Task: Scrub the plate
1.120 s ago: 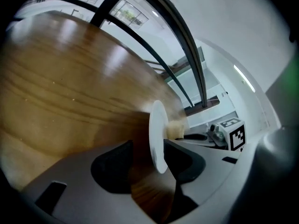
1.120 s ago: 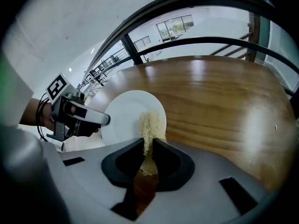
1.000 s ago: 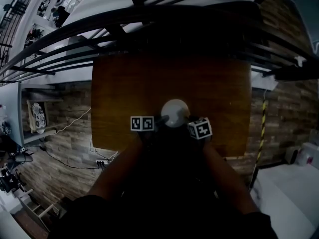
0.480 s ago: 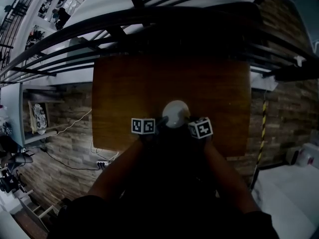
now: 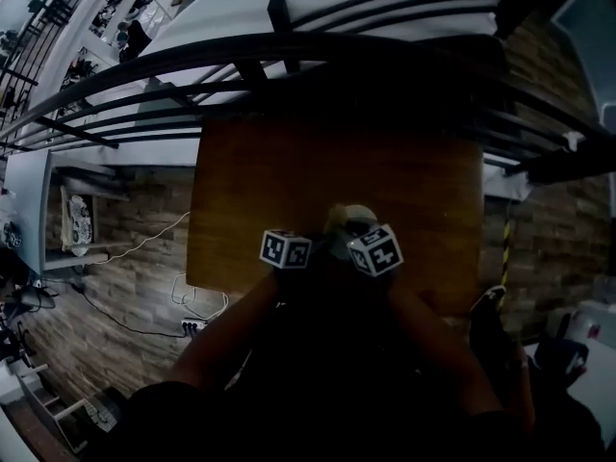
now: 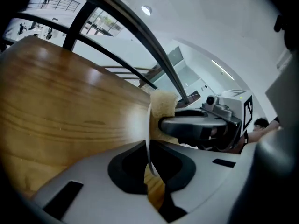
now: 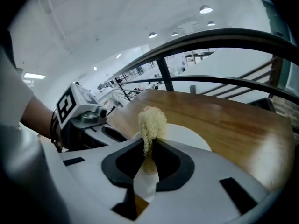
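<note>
Clamping plate, left gripper jaws shut; right gripper jaws pinch sponge; wooden table beside black railing.

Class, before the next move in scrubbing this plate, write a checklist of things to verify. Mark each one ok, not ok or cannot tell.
1. Left gripper shut on the rim of the plate: ok.
2. Right gripper shut on the sponge: ok.
3. Plate's white face turned toward the sponge: ok.
4. Sponge pressed against the plate: cannot tell; it sits close beside it.
5. Plate lifted off the table: cannot tell.
</note>
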Action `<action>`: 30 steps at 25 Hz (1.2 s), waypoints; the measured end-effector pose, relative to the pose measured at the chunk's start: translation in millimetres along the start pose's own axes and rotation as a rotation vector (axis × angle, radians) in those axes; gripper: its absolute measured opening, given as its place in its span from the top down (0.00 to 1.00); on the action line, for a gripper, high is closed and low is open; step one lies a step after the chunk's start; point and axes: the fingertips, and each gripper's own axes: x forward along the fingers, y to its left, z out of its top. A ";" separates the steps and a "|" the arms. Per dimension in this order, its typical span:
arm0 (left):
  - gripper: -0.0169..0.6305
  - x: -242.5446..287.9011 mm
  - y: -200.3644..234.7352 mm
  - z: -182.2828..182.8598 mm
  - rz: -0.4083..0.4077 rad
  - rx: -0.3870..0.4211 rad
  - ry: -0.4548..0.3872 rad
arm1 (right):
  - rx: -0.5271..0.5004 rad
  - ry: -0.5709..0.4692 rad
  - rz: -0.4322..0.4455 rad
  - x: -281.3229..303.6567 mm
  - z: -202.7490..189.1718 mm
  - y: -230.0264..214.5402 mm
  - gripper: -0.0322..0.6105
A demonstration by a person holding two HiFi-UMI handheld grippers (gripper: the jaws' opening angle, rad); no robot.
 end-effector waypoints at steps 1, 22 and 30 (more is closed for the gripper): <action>0.94 -7.8 -0.9 1.4 0.002 0.009 -0.018 | -0.024 0.000 0.020 -1.4 2.9 15.2 0.86; 0.95 -180.8 -22.3 14.6 0.040 0.094 -0.295 | -0.087 -0.079 -0.094 -42.8 76.6 92.0 0.86; 0.95 -208.1 -27.0 53.6 0.035 0.092 -0.428 | -0.099 -0.050 0.060 -21.4 77.1 165.5 0.86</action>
